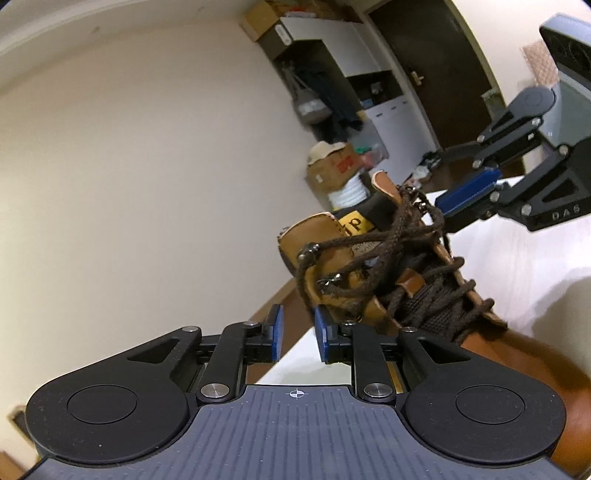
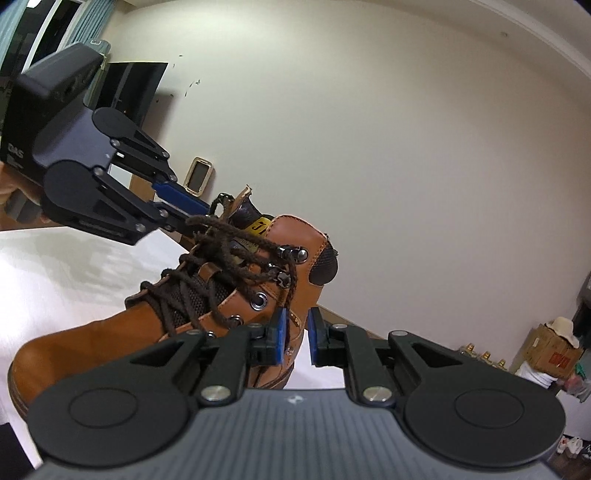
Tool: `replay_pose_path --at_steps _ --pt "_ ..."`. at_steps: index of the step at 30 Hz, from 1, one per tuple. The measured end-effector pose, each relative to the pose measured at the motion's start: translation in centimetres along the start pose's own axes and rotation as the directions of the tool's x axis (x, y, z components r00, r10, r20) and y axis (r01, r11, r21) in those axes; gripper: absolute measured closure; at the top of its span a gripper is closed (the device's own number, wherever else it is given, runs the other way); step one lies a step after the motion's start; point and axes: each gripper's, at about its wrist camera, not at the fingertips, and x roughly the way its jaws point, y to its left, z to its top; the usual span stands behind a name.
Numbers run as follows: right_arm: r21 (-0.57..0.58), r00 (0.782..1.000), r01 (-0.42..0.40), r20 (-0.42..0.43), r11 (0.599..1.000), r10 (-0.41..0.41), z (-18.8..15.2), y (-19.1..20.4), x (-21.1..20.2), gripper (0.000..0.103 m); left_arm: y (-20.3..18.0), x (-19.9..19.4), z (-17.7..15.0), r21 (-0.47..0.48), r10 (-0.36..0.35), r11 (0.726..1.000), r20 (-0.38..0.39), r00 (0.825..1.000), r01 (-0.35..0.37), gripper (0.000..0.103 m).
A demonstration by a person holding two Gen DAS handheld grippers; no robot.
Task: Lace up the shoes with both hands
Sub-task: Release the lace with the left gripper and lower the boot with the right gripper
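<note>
Flanking tan boot [image 1: 369,266] at 2 o'clock on white table [image 1: 517,258]: left gripper [image 1: 298,334] and right gripper [image 2: 295,334] released, empty, beside dark laces [image 2: 221,258], probably for regrasp.

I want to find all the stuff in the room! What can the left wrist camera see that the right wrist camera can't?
Only the left wrist view shows a dark door and a tall white cabinet. Only the right wrist view shows curtains and a framed mirror on the wall. Both show the brown boot with dark laces on the white table, a cardboard box, the left gripper and the right gripper, both open and empty.
</note>
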Motion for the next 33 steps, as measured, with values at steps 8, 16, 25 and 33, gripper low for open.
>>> replay_pose_path --at_steps 8,16,25,33 --pt "0.124 0.999 -0.053 0.009 0.991 0.052 0.2 -1.6 -0.4 0.090 1.3 0.4 -0.4 -0.045 -0.020 0.999 0.003 1.000 0.020 0.101" --pt "0.162 0.997 -0.074 0.012 0.984 0.073 0.3 -1.9 0.0 0.090 1.0 0.7 -1.5 -0.034 -0.041 0.999 -0.071 0.997 0.039 0.101" --pt "0.184 0.996 -0.090 0.014 0.979 0.089 0.6 -1.9 0.5 0.090 0.6 -0.4 -1.6 -0.038 -0.075 0.997 -0.070 0.995 0.073 0.102" --pt "0.380 0.977 -0.179 -0.040 0.907 0.210 -0.7 -3.7 1.1 0.101 0.8 -1.1 -1.9 -0.065 -0.069 0.996 -0.066 0.995 0.065 0.102"
